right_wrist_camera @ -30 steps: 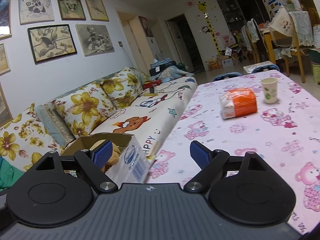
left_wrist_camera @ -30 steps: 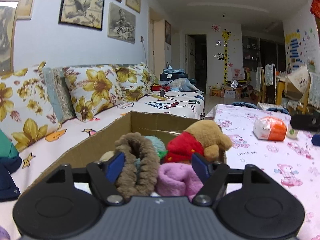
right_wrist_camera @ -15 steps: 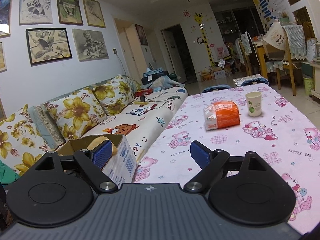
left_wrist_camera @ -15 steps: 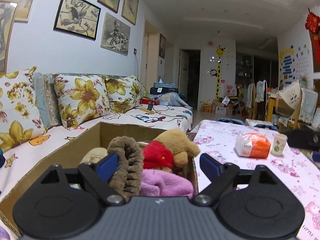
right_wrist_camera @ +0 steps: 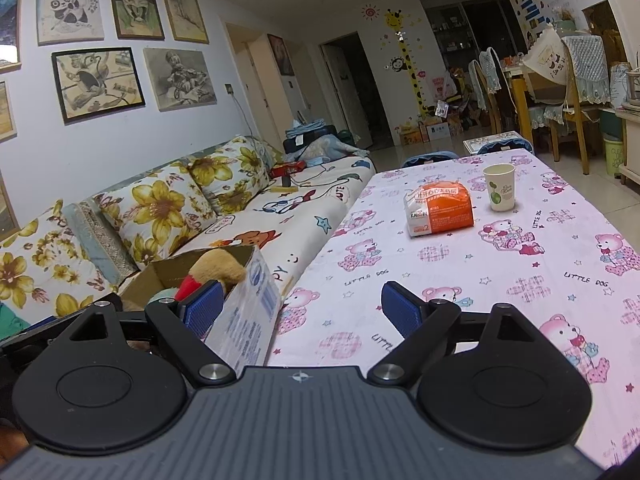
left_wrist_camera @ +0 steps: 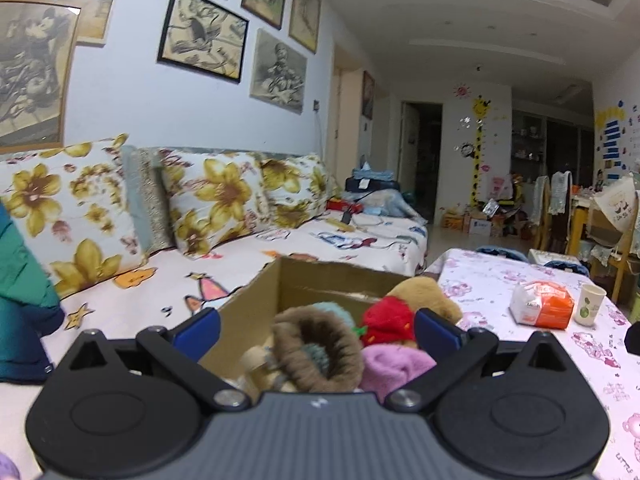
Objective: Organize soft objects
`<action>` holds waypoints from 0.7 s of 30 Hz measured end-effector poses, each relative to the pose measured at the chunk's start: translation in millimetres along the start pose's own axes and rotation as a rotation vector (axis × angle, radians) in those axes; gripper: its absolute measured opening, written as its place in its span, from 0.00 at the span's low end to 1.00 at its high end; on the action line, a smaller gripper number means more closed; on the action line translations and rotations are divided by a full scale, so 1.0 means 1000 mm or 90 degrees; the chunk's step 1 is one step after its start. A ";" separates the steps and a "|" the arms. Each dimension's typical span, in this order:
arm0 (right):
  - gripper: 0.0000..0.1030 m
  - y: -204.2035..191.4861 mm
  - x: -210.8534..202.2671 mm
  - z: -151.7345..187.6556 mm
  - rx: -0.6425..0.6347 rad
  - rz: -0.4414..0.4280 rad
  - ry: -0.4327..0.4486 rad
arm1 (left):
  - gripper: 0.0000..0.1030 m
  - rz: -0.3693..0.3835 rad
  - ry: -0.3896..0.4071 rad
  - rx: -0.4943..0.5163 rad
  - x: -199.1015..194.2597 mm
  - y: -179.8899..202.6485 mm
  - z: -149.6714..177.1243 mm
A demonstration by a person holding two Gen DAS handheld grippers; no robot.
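A cardboard box (left_wrist_camera: 256, 300) stands on the sofa edge beside the table. In it lie a brown furry ring (left_wrist_camera: 316, 344), a teal soft thing (left_wrist_camera: 336, 312), a red-shirted tan plush bear (left_wrist_camera: 416, 304) and a purple fleece item (left_wrist_camera: 396, 364). My left gripper (left_wrist_camera: 316, 330) is open and empty, just above and behind these toys. My right gripper (right_wrist_camera: 302, 310) is open and empty, over the table edge right of the box (right_wrist_camera: 248, 312); the bear (right_wrist_camera: 218, 266) shows inside.
The table with a pink bear cloth (right_wrist_camera: 520, 264) holds an orange-white tissue pack (right_wrist_camera: 440, 208) and a paper cup (right_wrist_camera: 500, 186). A sofa (left_wrist_camera: 200, 280) with floral cushions runs along the left wall. Chairs (right_wrist_camera: 560, 92) stand far right.
The left gripper has opened wider and drawn back and up from the toys in the box. The right gripper has shifted slightly over the table and stayed open.
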State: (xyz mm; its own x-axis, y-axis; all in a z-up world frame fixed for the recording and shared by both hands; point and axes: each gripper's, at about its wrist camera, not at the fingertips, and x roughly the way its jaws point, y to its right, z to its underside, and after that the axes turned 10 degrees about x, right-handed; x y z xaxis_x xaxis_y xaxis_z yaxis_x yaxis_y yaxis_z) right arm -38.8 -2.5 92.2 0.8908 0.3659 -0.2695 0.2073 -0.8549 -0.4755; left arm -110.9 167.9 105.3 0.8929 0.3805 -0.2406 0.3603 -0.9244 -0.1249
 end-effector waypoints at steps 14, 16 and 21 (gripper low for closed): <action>1.00 -0.023 -0.045 0.006 -0.043 0.010 -0.029 | 0.99 0.015 -0.029 0.053 -0.069 -0.003 -0.003; 1.00 -0.027 -0.052 0.007 -0.044 0.009 -0.030 | 0.99 0.020 -0.024 0.055 -0.079 -0.004 -0.006; 1.00 -0.035 -0.065 0.007 -0.059 0.005 -0.025 | 0.99 0.023 -0.020 0.042 -0.098 -0.013 -0.009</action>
State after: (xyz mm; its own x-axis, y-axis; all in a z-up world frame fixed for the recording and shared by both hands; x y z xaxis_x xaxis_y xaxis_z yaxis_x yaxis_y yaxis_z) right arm -107.1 5.8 120.8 0.8767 0.3711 -0.3063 0.2384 -0.8879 -0.3935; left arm -200.3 142.0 139.2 0.8956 0.3485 -0.2765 0.3086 -0.9344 -0.1780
